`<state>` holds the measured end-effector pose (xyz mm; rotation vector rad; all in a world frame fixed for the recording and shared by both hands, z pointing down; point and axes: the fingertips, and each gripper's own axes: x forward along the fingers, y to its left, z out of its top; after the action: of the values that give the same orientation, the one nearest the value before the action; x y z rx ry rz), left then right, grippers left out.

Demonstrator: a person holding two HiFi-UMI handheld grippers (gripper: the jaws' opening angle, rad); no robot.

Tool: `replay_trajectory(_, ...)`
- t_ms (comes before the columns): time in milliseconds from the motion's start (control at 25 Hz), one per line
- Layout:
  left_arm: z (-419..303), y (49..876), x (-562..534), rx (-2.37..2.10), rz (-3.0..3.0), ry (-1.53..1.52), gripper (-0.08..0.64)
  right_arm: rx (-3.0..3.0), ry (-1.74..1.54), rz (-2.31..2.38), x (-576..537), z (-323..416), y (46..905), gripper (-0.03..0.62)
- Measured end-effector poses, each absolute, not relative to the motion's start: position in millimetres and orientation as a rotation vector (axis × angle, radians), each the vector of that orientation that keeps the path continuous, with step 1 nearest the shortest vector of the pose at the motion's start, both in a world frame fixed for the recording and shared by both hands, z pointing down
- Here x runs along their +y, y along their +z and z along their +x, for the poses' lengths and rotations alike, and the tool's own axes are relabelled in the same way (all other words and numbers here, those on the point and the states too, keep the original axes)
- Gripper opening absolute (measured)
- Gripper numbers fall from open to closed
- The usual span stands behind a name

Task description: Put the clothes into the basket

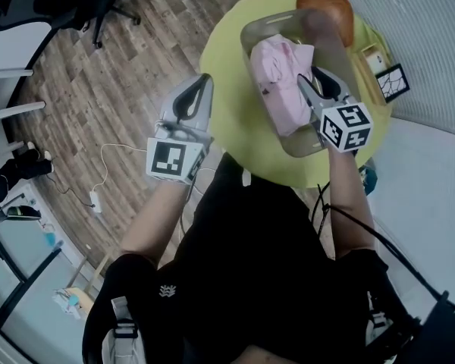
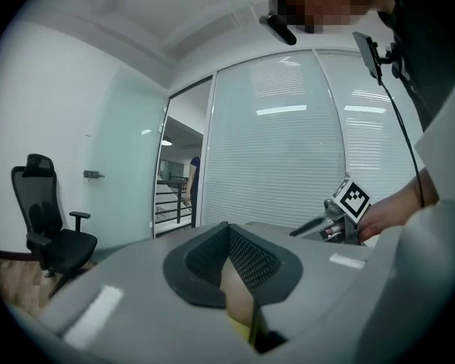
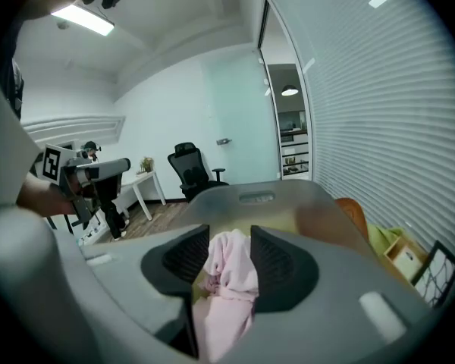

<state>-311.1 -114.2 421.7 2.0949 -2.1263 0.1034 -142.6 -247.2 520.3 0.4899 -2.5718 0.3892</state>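
A round yellow-green worktop [image 1: 227, 105] carried a translucent grey plastic basket [image 1: 246, 44], and the crumpled pink garment [image 1: 277, 82] lay inside it. The right gripper [image 3: 229, 243] hung over the basket, fingers apart with pink cloth between them. The left gripper [image 2: 229, 233], beside the worktop's edge, had its fingers together on nothing. The marker cubes [image 1: 346, 126] bore black-and-white square patterns.

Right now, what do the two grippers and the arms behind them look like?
The left gripper and right gripper are grey plastic shells with black mesh-textured pads. Each carries a white cube of black square markers. The person wears a black top; a thin black cable runs beside the right arm.
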Motion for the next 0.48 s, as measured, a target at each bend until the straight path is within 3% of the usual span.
replay_trajectory(480, -265, 368, -119, -2.091, 2.295, 0.027, 0.006, -2.995, 0.354, 0.739, -230, -63, 397, 0.142)
